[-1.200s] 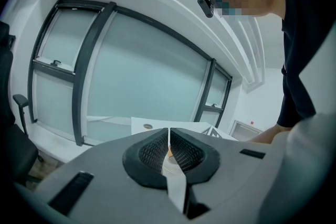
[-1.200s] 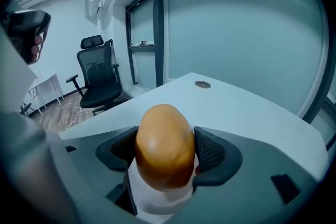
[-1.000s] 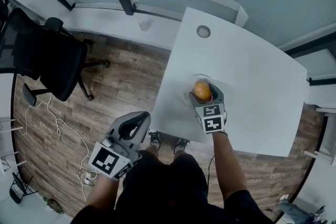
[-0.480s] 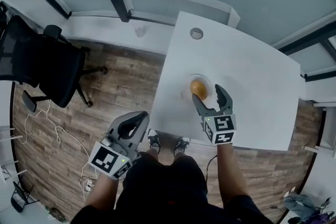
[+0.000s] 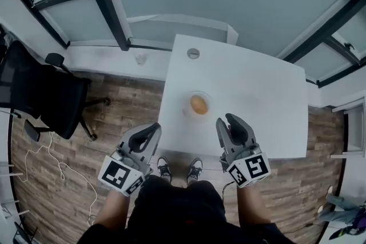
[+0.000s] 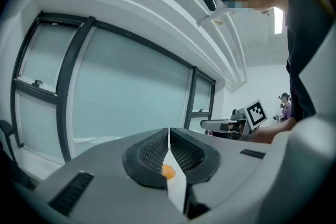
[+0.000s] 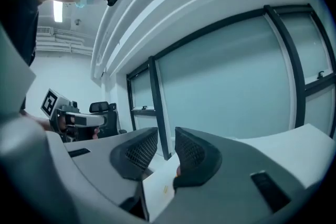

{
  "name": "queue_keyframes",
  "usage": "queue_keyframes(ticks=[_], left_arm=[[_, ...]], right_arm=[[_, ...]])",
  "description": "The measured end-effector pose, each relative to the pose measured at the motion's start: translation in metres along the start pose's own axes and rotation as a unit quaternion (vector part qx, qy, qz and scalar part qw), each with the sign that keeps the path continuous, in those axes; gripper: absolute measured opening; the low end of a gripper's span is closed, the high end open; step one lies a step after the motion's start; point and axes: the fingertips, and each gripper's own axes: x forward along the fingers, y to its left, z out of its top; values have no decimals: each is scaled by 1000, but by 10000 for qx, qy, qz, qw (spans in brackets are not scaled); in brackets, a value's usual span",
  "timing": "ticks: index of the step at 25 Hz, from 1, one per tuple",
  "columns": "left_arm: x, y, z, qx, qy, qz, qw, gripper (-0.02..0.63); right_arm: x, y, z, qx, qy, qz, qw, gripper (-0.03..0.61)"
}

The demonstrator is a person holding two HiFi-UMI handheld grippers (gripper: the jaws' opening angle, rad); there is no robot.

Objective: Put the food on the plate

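Observation:
An orange round piece of food (image 5: 198, 104) lies on a pale plate (image 5: 207, 96) in the left-middle of the white table (image 5: 257, 88). My right gripper (image 5: 226, 120) hangs over the table's near edge, short of the plate and apart from the food. Its jaws have just been closing, a narrow gap remains, and nothing is between them; the right gripper view shows that right gripper (image 7: 166, 134) the same way. My left gripper (image 5: 152, 128) is off the table's left near corner, shut and holding nothing. Through the left gripper (image 6: 168, 131) a sliver of the food (image 6: 167, 171) shows.
A black office chair (image 5: 40, 88) stands on the wood floor at the left, with white cables (image 5: 34, 163) near it. A round cable hole (image 5: 193, 53) sits near the table's far edge. Dark-framed windows run behind. The person's shoes (image 5: 177, 167) are below the near edge.
The right gripper let go of the orange food on the plate, opened wide, drew back toward the near edge and rose, then narrowed its jaws. The left gripper lifted slightly.

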Motion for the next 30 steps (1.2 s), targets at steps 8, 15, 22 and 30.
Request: queue_keyframes(ticks=[8, 15, 22, 30], left_arm=[[-6, -50, 63, 787, -374, -294, 9958, 32], [-11, -71, 86, 816, -573, -358, 9944, 32], [-7, -91, 92, 878, -568, -461, 9934, 32], [-6, -92, 86, 836, -541, -450, 9940, 32]], right_arm=[[-73, -6, 77, -183, -486, -554, 9971, 31], [-114, -9, 102, -460, -704, -809, 9932, 23], [-125, -3, 103, -626, -611, -615, 9943, 23], [-120, 1, 101, -700, -584, -507, 9945, 23]])
